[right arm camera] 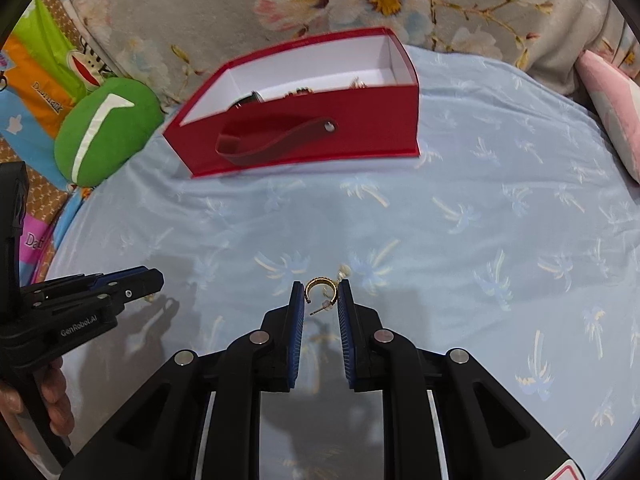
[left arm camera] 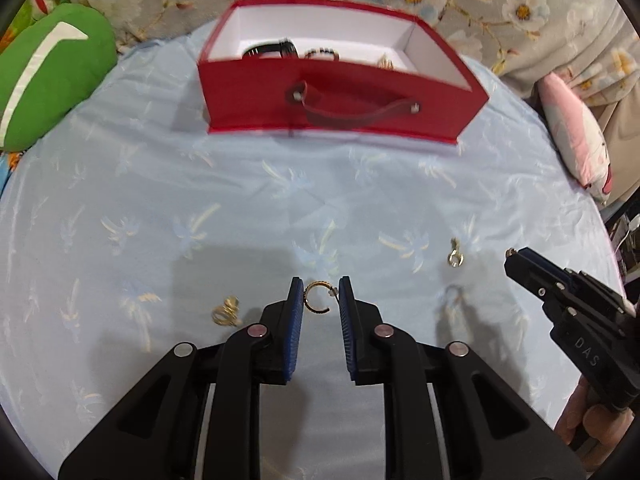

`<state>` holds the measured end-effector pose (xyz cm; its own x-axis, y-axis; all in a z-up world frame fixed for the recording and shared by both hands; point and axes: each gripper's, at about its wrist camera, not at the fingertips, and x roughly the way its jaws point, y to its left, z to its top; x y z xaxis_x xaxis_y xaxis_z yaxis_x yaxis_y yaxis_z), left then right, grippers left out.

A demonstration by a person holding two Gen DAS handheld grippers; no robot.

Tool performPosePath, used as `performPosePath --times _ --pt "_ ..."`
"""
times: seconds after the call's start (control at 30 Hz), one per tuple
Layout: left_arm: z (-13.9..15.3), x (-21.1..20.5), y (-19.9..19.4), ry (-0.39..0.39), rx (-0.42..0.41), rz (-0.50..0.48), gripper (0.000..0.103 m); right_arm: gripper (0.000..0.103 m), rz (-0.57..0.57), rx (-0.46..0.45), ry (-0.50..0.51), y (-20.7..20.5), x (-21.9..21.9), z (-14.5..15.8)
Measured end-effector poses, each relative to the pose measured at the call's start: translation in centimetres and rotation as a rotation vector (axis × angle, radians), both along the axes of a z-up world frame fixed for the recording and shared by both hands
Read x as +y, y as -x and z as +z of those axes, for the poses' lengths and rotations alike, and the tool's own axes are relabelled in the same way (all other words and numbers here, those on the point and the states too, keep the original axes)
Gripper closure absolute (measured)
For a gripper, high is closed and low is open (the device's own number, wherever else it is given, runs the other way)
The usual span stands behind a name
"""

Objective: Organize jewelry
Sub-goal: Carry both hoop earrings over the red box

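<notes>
A red box [left arm camera: 340, 100] with a white inside stands at the far side of the light blue cloth; it also shows in the right wrist view [right arm camera: 304, 132]. It holds a black bracelet [left arm camera: 272, 49] and other pieces. My left gripper [left arm camera: 319, 292] is shut on a gold hoop earring [left arm camera: 316, 298], held between its blue pads above the cloth. My right gripper [right arm camera: 320, 296] is shut on a second gold hoop earring [right arm camera: 320, 294] with a post. A gold ring [left arm camera: 226, 311] lies left of the left gripper. A small gold earring [left arm camera: 455, 255] lies to its right.
A green cushion [left arm camera: 48, 76] lies at the far left and a pink pillow [left arm camera: 576, 144] at the far right. A floral blanket [right arm camera: 360, 4] lies behind the box. The right gripper shows in the left wrist view [left arm camera: 568, 300]; the left one shows in the right wrist view [right arm camera: 80, 300].
</notes>
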<state>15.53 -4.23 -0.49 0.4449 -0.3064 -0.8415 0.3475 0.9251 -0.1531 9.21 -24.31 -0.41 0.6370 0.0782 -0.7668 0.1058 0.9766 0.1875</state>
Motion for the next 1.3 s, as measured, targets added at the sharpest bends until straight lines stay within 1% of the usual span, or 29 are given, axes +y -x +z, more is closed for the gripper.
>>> performPosePath --times 0.07,0.17,0.23,0.4,0.6,0.73,0.9,1.0,1.13,1.3 --pt "1.2 0.2 -0.1 0.007 -0.03 0.009 0.086 0.087 0.006 -0.028 0.002 -0.1 0.2 1.1" --pt "3.3 0.5 -0.3 0.011 -0.099 0.026 0.086 0.087 0.015 -0.071 0.002 -0.4 0.5 2.9" --pt "4.4 0.8 -0.6 0.038 -0.118 0.033 0.086 0.087 0.022 -0.104 0.007 -0.7 0.8 4.1" --pt "7.4 1.2 -1.8 0.073 -0.19 0.055 0.086 0.087 0.033 -0.183 0.023 -1.6 1.0 7.3" --pt "10.9 1.2 -3.8 0.103 -0.277 0.076 0.086 0.087 0.032 -0.281 0.038 -3.3 0.4 11.1" --pt "13.1 0.8 -6.0 0.12 -0.331 0.087 0.086 0.087 0.026 -0.343 0.055 -5.2 -0.3 13.5" --pt "14.8 0.2 -8.8 0.118 -0.378 0.096 0.086 0.087 0.011 -0.404 0.073 -8.1 -1.3 15.9" --pt "15.7 -0.3 -10.6 0.119 -0.402 0.102 0.086 0.087 0.001 -0.423 0.064 -10.1 -2.2 16.8" --pt "16.4 -1.0 -13.0 0.116 -0.423 0.104 0.086 0.087 -0.006 -0.432 0.061 -12.8 -3.0 17.4" --pt "16.2 -2.0 -16.1 0.116 -0.411 0.098 0.086 0.087 0.004 -0.419 0.065 -16.5 -3.2 17.3"
